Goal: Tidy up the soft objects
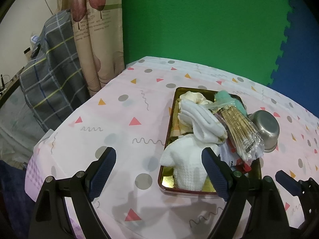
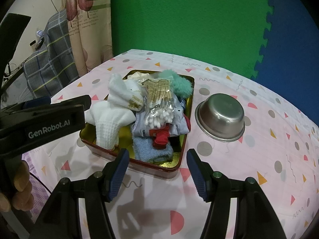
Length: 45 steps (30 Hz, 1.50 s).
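A gold tin [image 2: 180,159] sits on the pink tablecloth [image 1: 123,119], piled high with soft things. A steel bowl [image 2: 220,117] stands just beside it, on the right.

The left gripper [image 1: 159,171] has its fingers wide apart and holds nothing. The right gripper [image 2: 156,172] is wide too, and it is empty as well. Both point down at the near end of the tin.

A white waffle cloth [image 1: 187,165] lies at the near left of the tin. It sticks out over the rim. Its long way runs from the near rim up toward the middle of the pile. It looks closest to the left gripper, right next to that gripper's right finger [image 1: 214,171].

A blue fuzzy cloth [image 2: 152,149] lies at the near end, straight ahead of the right gripper.

A bag of cotton swabs [image 2: 159,107] rests on top of the pile. White socks [image 1: 201,119] and a green fluffy thing [image 2: 180,83] lie farther back.

I think the white cloth is easiest for the left hand.
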Each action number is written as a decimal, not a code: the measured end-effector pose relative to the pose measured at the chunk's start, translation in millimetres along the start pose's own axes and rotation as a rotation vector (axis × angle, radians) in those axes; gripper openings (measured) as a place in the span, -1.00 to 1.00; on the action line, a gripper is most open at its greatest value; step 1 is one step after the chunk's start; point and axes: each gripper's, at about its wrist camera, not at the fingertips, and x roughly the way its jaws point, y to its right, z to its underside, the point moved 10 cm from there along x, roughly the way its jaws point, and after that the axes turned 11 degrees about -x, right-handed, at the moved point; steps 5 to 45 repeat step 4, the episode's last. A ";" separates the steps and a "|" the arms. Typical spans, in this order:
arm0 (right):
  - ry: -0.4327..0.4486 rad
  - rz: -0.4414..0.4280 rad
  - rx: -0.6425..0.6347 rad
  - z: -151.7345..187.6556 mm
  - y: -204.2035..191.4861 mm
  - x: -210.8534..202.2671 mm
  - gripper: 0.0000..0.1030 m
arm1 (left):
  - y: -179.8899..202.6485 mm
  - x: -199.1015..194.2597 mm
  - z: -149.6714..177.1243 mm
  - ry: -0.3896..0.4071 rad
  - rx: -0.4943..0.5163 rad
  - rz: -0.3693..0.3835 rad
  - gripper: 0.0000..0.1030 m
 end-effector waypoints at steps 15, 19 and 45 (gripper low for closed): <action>0.000 0.001 -0.001 -0.3 0.0 0.2 0.19 | 0.9 -2.4 -1.7 0.014 0.003 -0.006 0.66; 0.000 0.001 -0.001 -0.3 0.0 0.2 0.19 | 0.9 -2.4 -1.7 0.014 0.003 -0.006 0.66; 0.000 0.001 -0.001 -0.3 0.0 0.2 0.19 | 0.9 -2.4 -1.7 0.014 0.003 -0.006 0.66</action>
